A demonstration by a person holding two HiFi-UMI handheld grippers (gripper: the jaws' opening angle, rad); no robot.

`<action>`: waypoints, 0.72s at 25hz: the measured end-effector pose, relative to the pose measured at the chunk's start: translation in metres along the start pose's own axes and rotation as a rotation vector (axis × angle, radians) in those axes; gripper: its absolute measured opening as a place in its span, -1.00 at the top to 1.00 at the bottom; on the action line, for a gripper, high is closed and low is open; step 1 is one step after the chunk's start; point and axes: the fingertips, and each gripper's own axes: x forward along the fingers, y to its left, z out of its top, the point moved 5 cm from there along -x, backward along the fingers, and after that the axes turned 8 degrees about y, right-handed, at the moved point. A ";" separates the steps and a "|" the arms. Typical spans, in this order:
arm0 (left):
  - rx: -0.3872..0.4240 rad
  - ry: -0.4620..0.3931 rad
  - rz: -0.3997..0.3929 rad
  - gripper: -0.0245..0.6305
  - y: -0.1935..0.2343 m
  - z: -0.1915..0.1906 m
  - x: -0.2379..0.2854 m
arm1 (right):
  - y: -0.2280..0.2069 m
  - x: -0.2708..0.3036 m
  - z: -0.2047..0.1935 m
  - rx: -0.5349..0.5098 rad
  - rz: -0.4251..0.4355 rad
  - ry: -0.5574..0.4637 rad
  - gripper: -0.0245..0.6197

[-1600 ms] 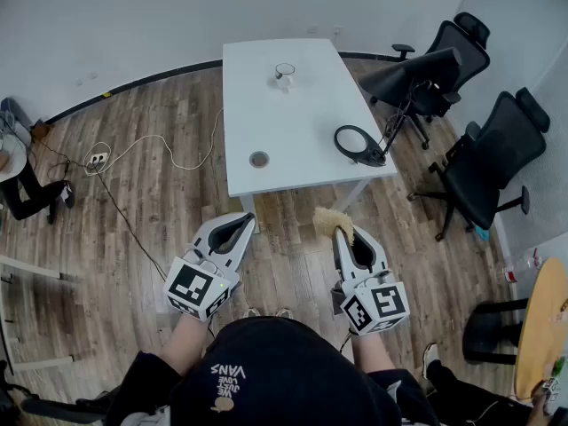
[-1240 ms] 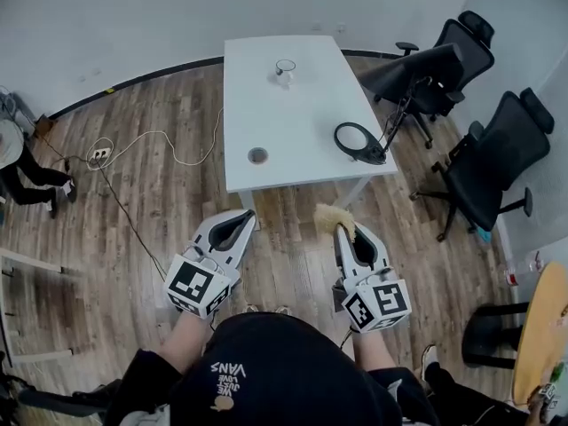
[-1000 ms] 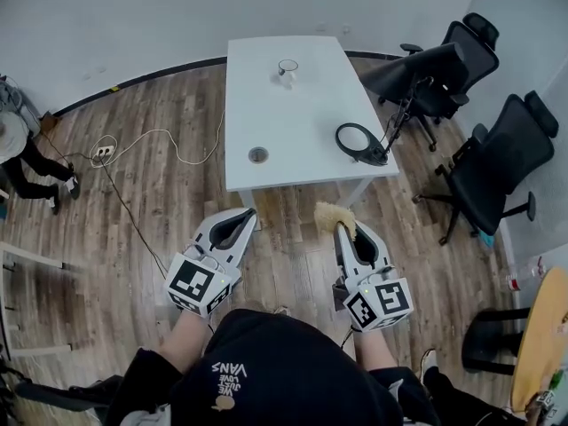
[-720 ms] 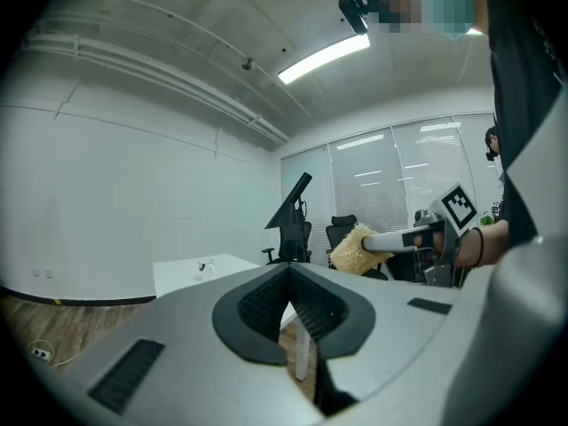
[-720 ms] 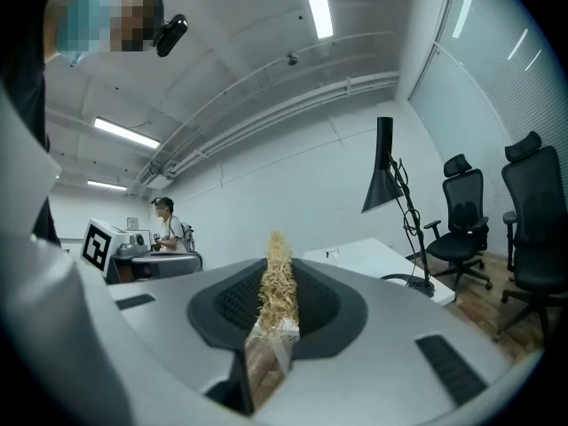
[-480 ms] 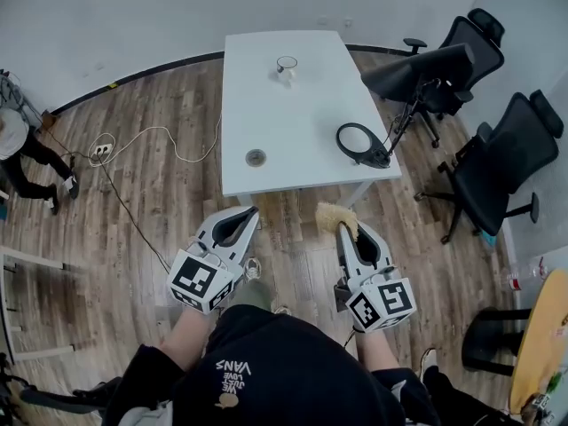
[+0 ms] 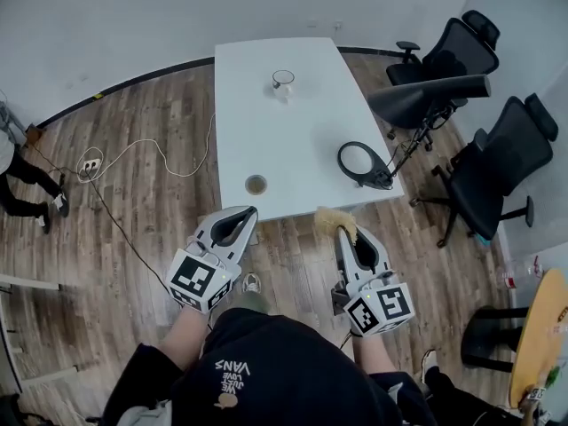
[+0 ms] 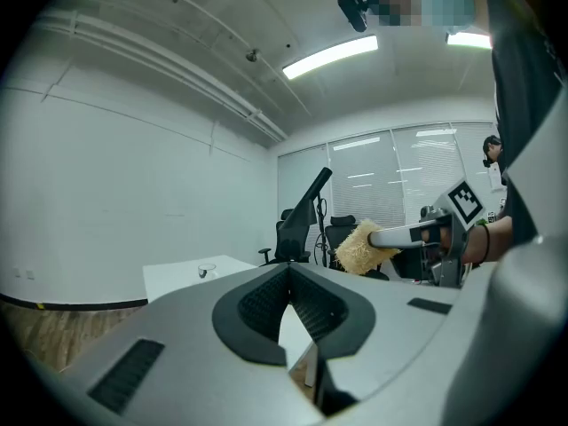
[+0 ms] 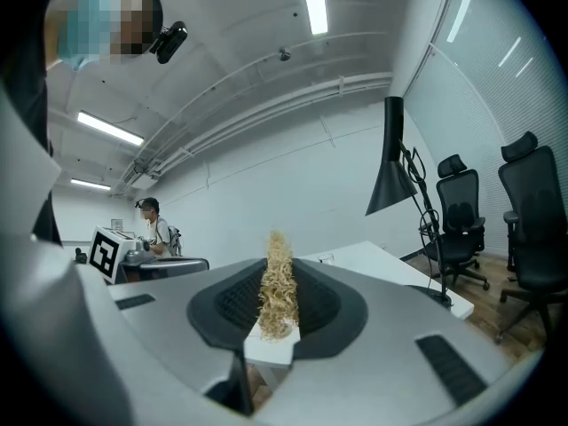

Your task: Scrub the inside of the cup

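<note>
Both grippers have come closer to the table (image 7: 306, 127), the left gripper (image 7: 247, 214) pressed together on nothing and the right gripper (image 7: 342, 237) pinching the scrubber (image 7: 333, 222), but the cup (image 7: 283, 80) at 12 o'clock is still far off.

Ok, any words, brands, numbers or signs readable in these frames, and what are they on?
"VANS": white print on the person's black shirt, upside down in the head view.
Smaller white lines next to it: too small to read.
Black-and-white square markers on the cubes of the left gripper and right gripper: patterns, no letters.
Nothing else.
</note>
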 end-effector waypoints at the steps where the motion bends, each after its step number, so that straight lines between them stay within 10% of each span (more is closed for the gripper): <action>1: 0.000 0.000 -0.007 0.89 0.008 0.002 0.003 | 0.001 0.007 0.002 0.001 -0.005 -0.001 0.70; 18: 0.010 -0.020 -0.076 0.89 0.112 0.013 0.024 | 0.019 0.105 0.027 0.015 -0.077 -0.038 0.70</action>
